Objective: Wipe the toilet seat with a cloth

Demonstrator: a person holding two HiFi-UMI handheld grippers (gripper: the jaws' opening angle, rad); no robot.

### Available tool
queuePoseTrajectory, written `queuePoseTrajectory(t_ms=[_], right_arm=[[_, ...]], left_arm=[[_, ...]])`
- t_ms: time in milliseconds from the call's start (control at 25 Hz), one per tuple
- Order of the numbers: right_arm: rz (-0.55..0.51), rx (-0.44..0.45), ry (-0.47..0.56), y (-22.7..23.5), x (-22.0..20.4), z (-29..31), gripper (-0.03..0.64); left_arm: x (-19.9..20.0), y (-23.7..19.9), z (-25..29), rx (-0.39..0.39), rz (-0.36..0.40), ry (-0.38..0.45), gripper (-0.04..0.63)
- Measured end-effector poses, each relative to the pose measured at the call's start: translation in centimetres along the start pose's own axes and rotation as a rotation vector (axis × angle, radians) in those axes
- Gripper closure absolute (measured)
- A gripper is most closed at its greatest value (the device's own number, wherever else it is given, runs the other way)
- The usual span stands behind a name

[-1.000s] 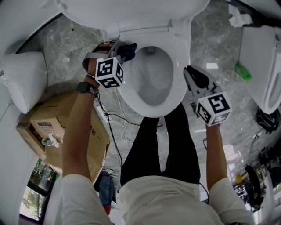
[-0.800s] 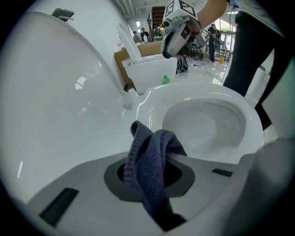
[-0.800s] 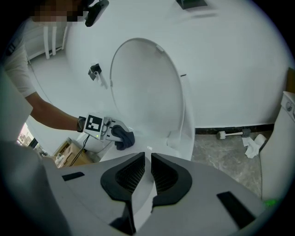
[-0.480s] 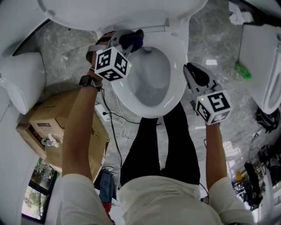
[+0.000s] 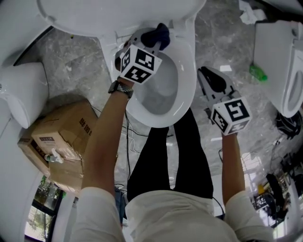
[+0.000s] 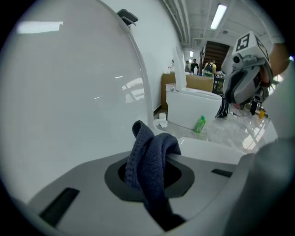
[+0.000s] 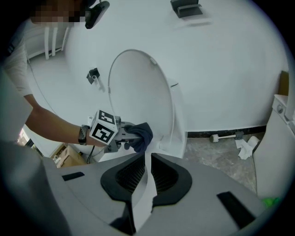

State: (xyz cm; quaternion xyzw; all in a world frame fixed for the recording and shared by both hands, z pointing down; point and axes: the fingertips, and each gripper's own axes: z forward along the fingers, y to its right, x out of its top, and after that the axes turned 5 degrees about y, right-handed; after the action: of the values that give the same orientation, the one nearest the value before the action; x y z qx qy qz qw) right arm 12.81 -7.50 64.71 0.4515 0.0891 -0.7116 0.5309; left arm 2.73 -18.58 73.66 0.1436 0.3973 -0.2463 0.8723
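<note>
While the left tongs (image 5: 150, 41) clench a dark blue cloth (image 5: 160, 33) at the back of the toilet seat (image 5: 188, 71), seemingly pressing it near the hinge, the right tongs (image 5: 203, 76) hang just beside the seat's rim, slightly parted and empty.

In the head view the cloth (image 5: 160, 34) bunches over the left gripper's (image 5: 150, 42) tips, so no pads show there; the toilet lid (image 5: 118, 14) runs off the top edge; the white fixture (image 5: 281, 71) is cut by the right edge; print on the cardboard box (image 5: 61, 137) is too small to read; the green bottle (image 7: 272, 202) is a blur at the right gripper view's dark rim
</note>
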Motion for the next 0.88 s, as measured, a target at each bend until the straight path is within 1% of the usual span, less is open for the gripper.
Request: queuePoseTrajectory(t_ms=[200,280,400,520,600,680,760,880], right_arm=[[-0.021,-0.01,0.024,-0.6,1.4,-1.7,0.555],[-0.024,-0.015,0.038,-1.4,2.4,-2.8,0.555],[-0.045,-0.02,0.056,-2.7,4.2,-4.3,0.555],[-0.07,-0.017,0.082,-4.4,6.6,-5.9,0.558],[-0.091,-0.019,0.108,-5.7,8.5,-7.4,0.562],[-0.116,-0.017,0.137,-7.0,10.5,-8.6,0.566],[-0.157,-0.014,0.152,-8.2,12.0,-9.8,0.571],[-0.204,-0.023,0.16,-9.7,13.6,-11.8,0.58]], left_arm=[[2.4,1.5,-3.2,0.013,-0.17,0.107,0.554],[3.7,2.0,-5.2,0.022,-0.211,0.148,0.555],[5.6,2.4,-8.8,0.052,-0.242,0.195,0.554],[7.3,2.7,-12.7,0.092,-0.255,0.229,0.554],[8.3,3.1,-15.1,0.111,-0.236,0.239,0.554],[9.0,3.3,-17.4,0.131,-0.201,0.24,0.554],[9.4,3.3,-19.8,0.153,-0.177,0.239,0.554],[9.7,3.5,-23.2,0.184,-0.187,0.235,0.554]])
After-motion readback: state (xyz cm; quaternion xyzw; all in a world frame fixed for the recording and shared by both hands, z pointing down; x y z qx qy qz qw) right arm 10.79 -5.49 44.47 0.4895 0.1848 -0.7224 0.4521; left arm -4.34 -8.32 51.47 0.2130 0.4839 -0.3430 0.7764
